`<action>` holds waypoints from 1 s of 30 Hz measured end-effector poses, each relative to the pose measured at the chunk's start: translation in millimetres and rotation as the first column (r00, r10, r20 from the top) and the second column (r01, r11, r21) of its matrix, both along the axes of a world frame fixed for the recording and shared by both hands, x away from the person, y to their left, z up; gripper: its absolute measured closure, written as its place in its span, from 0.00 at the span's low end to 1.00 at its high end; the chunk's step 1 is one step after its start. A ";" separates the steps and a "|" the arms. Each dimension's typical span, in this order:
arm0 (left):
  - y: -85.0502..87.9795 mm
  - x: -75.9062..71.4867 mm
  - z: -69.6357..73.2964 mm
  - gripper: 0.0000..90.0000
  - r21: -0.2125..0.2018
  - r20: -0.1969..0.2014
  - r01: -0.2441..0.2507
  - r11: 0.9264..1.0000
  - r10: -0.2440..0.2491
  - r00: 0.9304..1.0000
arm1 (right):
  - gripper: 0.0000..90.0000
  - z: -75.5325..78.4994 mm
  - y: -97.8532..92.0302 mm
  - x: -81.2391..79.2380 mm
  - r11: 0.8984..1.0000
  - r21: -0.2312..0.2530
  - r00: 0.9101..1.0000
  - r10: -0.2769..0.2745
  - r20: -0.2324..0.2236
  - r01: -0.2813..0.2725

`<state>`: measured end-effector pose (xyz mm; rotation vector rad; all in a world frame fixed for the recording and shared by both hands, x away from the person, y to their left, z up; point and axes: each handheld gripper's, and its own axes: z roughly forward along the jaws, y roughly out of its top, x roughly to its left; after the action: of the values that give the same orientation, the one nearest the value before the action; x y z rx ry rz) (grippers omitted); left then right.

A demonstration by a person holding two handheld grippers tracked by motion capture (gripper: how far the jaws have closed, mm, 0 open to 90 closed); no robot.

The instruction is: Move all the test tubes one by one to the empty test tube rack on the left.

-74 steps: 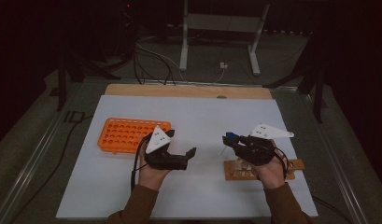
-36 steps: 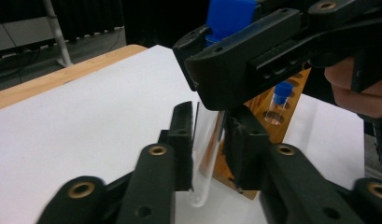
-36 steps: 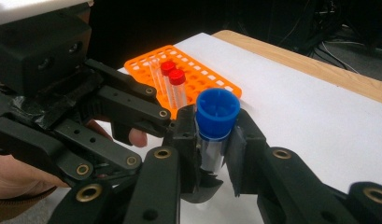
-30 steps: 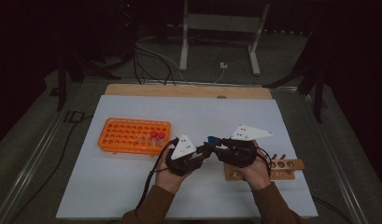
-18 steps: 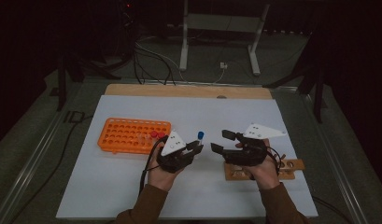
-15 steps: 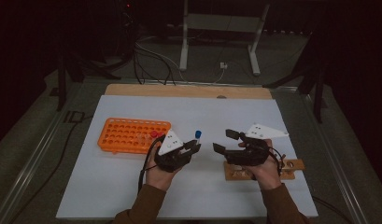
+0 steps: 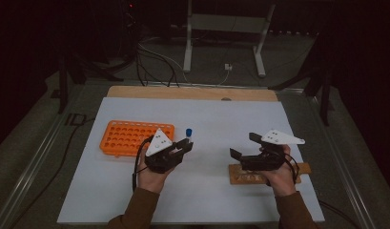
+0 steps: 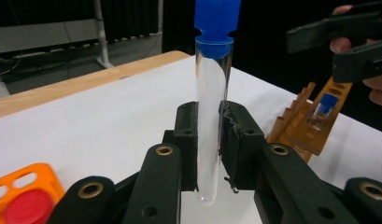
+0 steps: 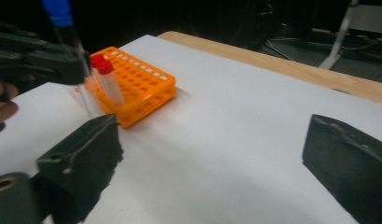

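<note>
The left gripper (image 8: 208, 154) has its jaws clenched on an upright clear tube (image 8: 210, 116) with a blue cap. The right gripper (image 7: 247, 145) is released above a wooden rack (image 8: 306, 122) holding one blue-capped tube. Left, an orange rack (image 7: 130, 137) holds red-capped tubes (image 9: 106, 80) on the white bench (image 7: 211, 114).

Blue cap (image 8: 217, 16) of the test tube (image 8: 210, 121) cut off by top edge.

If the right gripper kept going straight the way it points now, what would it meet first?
Probably the left gripper holding the blue-capped tube, with the orange rack just beyond; bare table lies between. The right gripper's exact line is uncertain.
</note>
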<state>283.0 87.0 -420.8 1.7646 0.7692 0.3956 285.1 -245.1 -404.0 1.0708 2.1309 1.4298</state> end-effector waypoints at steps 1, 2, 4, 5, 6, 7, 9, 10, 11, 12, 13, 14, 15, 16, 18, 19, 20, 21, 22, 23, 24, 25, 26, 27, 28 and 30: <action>2.5 0.2 0.7 0.86 -0.001 0.001 -0.004 1.000 0.004 1.000 | 0.03 -0.7 -2.2 0.0 1.000 0.001 1.000 -0.008 0.001 0.008; 4.8 0.3 1.3 0.86 -0.003 0.003 -0.009 1.000 0.009 1.000 | 0.02 -1.4 -4.3 0.0 1.000 0.004 1.000 -0.016 0.001 0.016; 9.5 0.4 2.5 0.86 -0.006 0.005 -0.019 1.000 0.019 1.000 | 0.02 -2.6 -8.4 0.0 0.999 0.005 0.999 -0.032 0.001 0.032; 12.0 0.5 3.1 0.86 -0.006 0.006 -0.022 1.000 0.022 1.000 | 0.01 -3.2 -10.5 0.0 0.999 0.005 0.999 -0.038 0.000 0.038; 14.3 0.6 3.7 0.86 -0.009 0.006 -0.027 1.000 0.027 1.000 | 0.01 -3.7 -12.4 -0.1 0.999 0.003 0.999 -0.046 0.001 0.046; 16.8 0.8 4.2 0.86 -0.010 0.006 -0.032 0.999 0.032 0.999 | 0.01 -4.1 -14.3 -0.3 0.999 0.003 0.999 -0.054 0.000 0.054; 21.5 1.2 5.3 0.86 -0.010 0.008 -0.043 0.999 0.043 0.999 | 0.00 -4.9 -18.0 -0.6 0.998 0.001 0.998 -0.065 -0.001 0.065; 24.5 1.4 5.9 0.86 -0.012 0.009 -0.050 0.999 0.050 0.999 | 0.00 -5.3 -19.6 -0.6 0.997 0.000 0.997 -0.071 0.000 0.071; 26.9 1.6 6.4 0.86 -0.012 0.010 -0.055 0.998 0.055 0.998 | 0.00 -5.7 -21.6 -0.8 0.997 -0.001 0.997 -0.078 -0.001 0.078; 28.6 1.7 6.8 0.86 -0.012 0.011 -0.059 0.998 0.060 0.998 | 0.00 -6.0 -23.3 -1.0 0.997 0.001 0.997 -0.082 -0.001 0.082; 31.0 1.8 7.2 0.86 -0.012 0.012 -0.065 0.998 0.065 0.998 | 0.00 -6.3 -24.5 -1.1 0.996 0.004 0.996 -0.085 -0.001 0.085; 33.5 1.8 7.7 0.86 -0.015 0.012 -0.071 0.997 0.071 0.997 | 0.00 -6.4 -26.0 -1.2 0.996 0.005 0.996 -0.089 -0.002 0.089; 36.0 1.7 8.2 0.86 -0.017 0.012 -0.077 0.997 0.077 0.997 | 0.00 -6.6 -27.1 -1.5 0.996 0.008 0.996 -0.093 -0.003 0.093; 38.7 1.7 8.7 0.86 -0.017 0.014 -0.082 0.996 0.082 0.997 | 0.00 -6.7 -28.3 -1.6 0.995 0.007 0.995 -0.095 -0.002 0.095; 44.3 1.5 9.5 0.86 -0.019 0.016 -0.094 0.995 0.094 0.995 | 0.00 -6.8 -29.9 -2.2 0.995 0.005 0.995 -0.102 0.000 0.102; 48.3 1.4 9.9 0.86 -0.020 0.014 -0.101 0.995 0.101 0.995 | 0.00 -6.9 -30.8 -2.4 0.995 0.006 0.995 -0.104 0.000 0.104; 50.7 1.4 10.1 0.86 -0.020 0.014 -0.106 0.994 0.106 0.994 | 0.00 -6.9 -32.0 -2.4 0.994 0.004 0.994 -0.107 0.003 0.107; 54.6 1.5 10.3 0.86 -0.024 0.013 -0.117 0.993 0.118 0.993 | 0.00 -7.0 -32.7 -2.6 0.994 0.004 0.994 -0.107 0.003 0.107; 57.3 1.5 10.6 0.86 -0.023 0.013 -0.121 0.992 0.122 0.992 | 0.00 -7.4 -33.3 -3.2 0.994 0.006 0.994 -0.110 0.002 0.110; 60.7 1.5 10.8 0.86 -0.029 0.012 -0.129 0.991 0.130 0.991 | 0.00 -7.5 -33.7 -3.8 0.994 0.005 0.994 -0.111 0.000 0.111; 64.2 1.3 11.1 0.86 -0.032 0.011 -0.136 0.990 0.136 0.991 | 0.00 -8.2 -34.2 -4.2 0.994 0.007 0.994 -0.111 0.003 0.111; 67.3 1.2 11.3 0.86 -0.034 0.011 -0.142 0.989 0.143 0.990 | 0.00 -8.7 -35.0 -4.7 0.994 0.009 0.994 -0.111 0.003 0.111; 70.0 1.0 11.3 0.86 -0.036 0.009 -0.150 0.988 0.150 0.989 | 0.00 -9.2 -35.5 -5.0 0.993 0.011 0.994 -0.114 0.001 0.114; 72.9 0.8 11.3 0.86 -0.034 0.009 -0.157 0.987 0.157 0.988 | 0.00 -9.9 -36.1 -5.2 0.993 0.014 0.993 -0.115 0.000 0.115; 75.7 0.7 11.3 0.86 -0.028 0.011 -0.164 0.986 0.164 0.986 | 0.00 -10.5 -36.6 -5.4 0.993 0.015 0.993 -0.118 -0.002 0.118; 80.0 0.2 10.9 0.86 -0.025 0.011 -0.177 0.984 0.177 0.984 | 0.00 -11.7 -37.5 -5.4 0.993 0.015 0.993 -0.119 -0.001 0.119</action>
<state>283.2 167.0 -410.0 1.6753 0.9213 0.5144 279.7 -282.5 -415.6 1.1831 2.0227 1.3929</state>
